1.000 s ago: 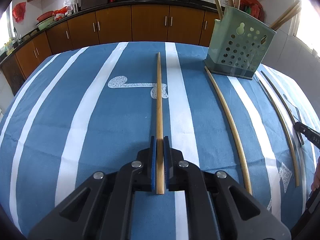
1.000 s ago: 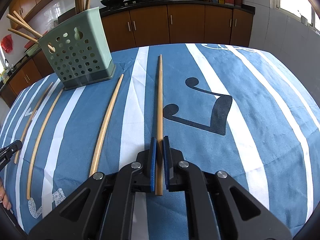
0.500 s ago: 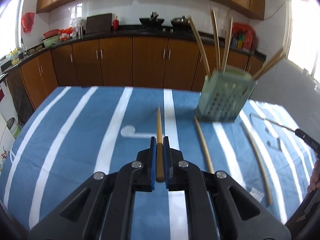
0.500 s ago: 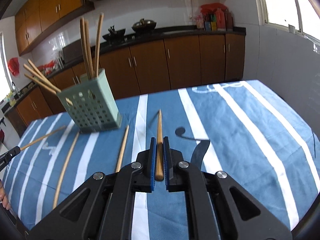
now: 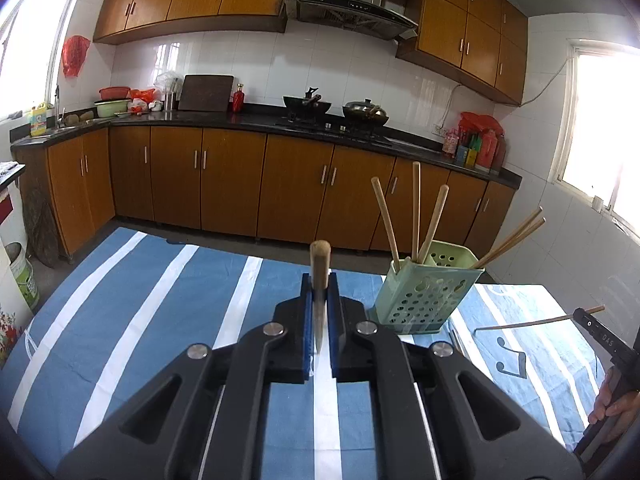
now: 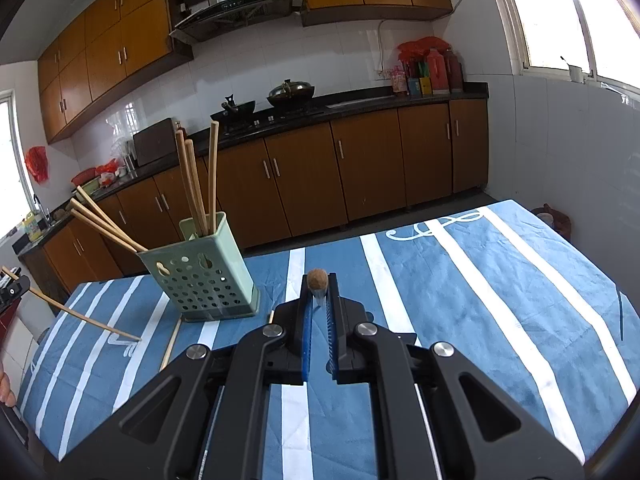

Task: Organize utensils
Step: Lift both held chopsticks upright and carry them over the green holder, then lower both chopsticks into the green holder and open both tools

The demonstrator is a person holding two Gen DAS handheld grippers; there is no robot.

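Note:
My left gripper is shut on a wooden chopstick, lifted above the blue striped tablecloth and seen almost end-on. The green perforated holder stands ahead to its right with several chopsticks in it. My right gripper is shut on another chopstick, also raised and end-on, with the holder ahead to its left. Each view catches the other gripper at its edge, its chopstick slanting over the cloth.
One loose chopstick lies on the cloth just in front of the holder. Beyond the table's far edge run brown kitchen cabinets under a dark counter with woks. A person's hand shows at the right edge.
Both grippers have risen off the table with their chopsticks and tipped up towards level. The chopsticks, first lying flat on the cloth, now hang in the air.

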